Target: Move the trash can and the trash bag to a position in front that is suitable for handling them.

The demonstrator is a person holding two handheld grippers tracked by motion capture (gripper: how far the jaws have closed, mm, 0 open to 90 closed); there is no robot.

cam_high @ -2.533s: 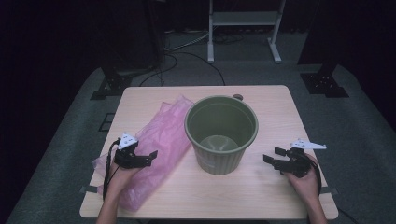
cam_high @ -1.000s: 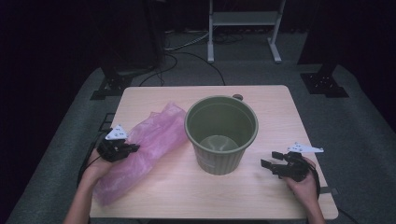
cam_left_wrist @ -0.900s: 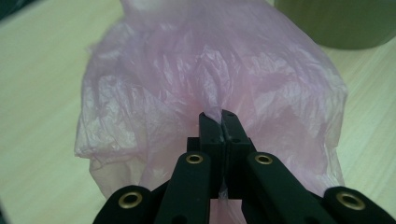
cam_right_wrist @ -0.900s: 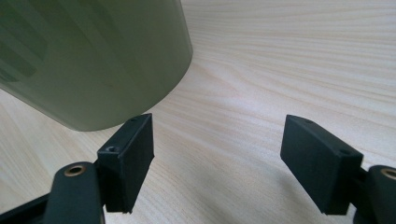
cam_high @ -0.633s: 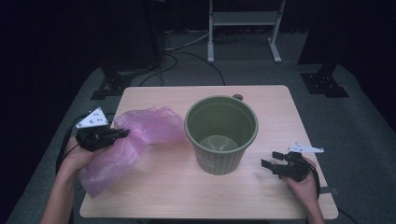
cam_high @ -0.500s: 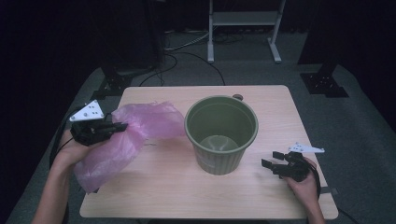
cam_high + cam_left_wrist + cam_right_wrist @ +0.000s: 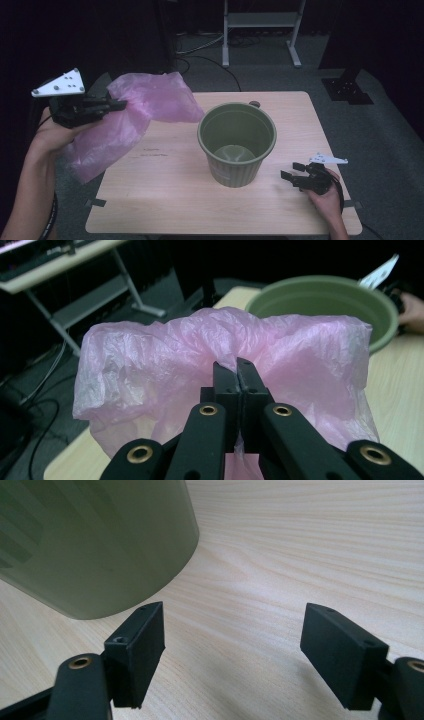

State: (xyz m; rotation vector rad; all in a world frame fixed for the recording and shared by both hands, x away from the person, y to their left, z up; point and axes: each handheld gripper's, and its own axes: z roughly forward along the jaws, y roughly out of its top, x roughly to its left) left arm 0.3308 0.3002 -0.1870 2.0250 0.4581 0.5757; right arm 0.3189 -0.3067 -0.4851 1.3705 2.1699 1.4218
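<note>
We have the pink plastic bag (image 7: 135, 117) pinched in our left claw (image 7: 117, 104), whose jaws are pressed together on a gathered fold near the bag's upper edge. The bag hangs in the air over the left side of the desk (image 7: 170, 200), one end draped toward the green bin (image 7: 237, 142) and the other trailing down past the desk's left edge. We judge it feather-light, thin and entirely limp: it will crumple, billow and cling to itself instead of holding any shape, and the film looks smooth enough to slip from a shallow pinch. From the left gripper view the bag (image 7: 220, 365) bunches around the jaw tips, so the hold is on several layers at once. If we mean to line the bin, we would want our right claw (image 7: 291, 172) to take the opposite side of the bag's mouth so that the opening can be spread over the rim.

That right claw rests low on the desk just right of the bin, jaws apart with nothing between them. The desk is pale wood, flat and matt. Around it the room is dark, with grey carpet, cables on the floor and a metal stand (image 7: 260, 27) behind.
</note>
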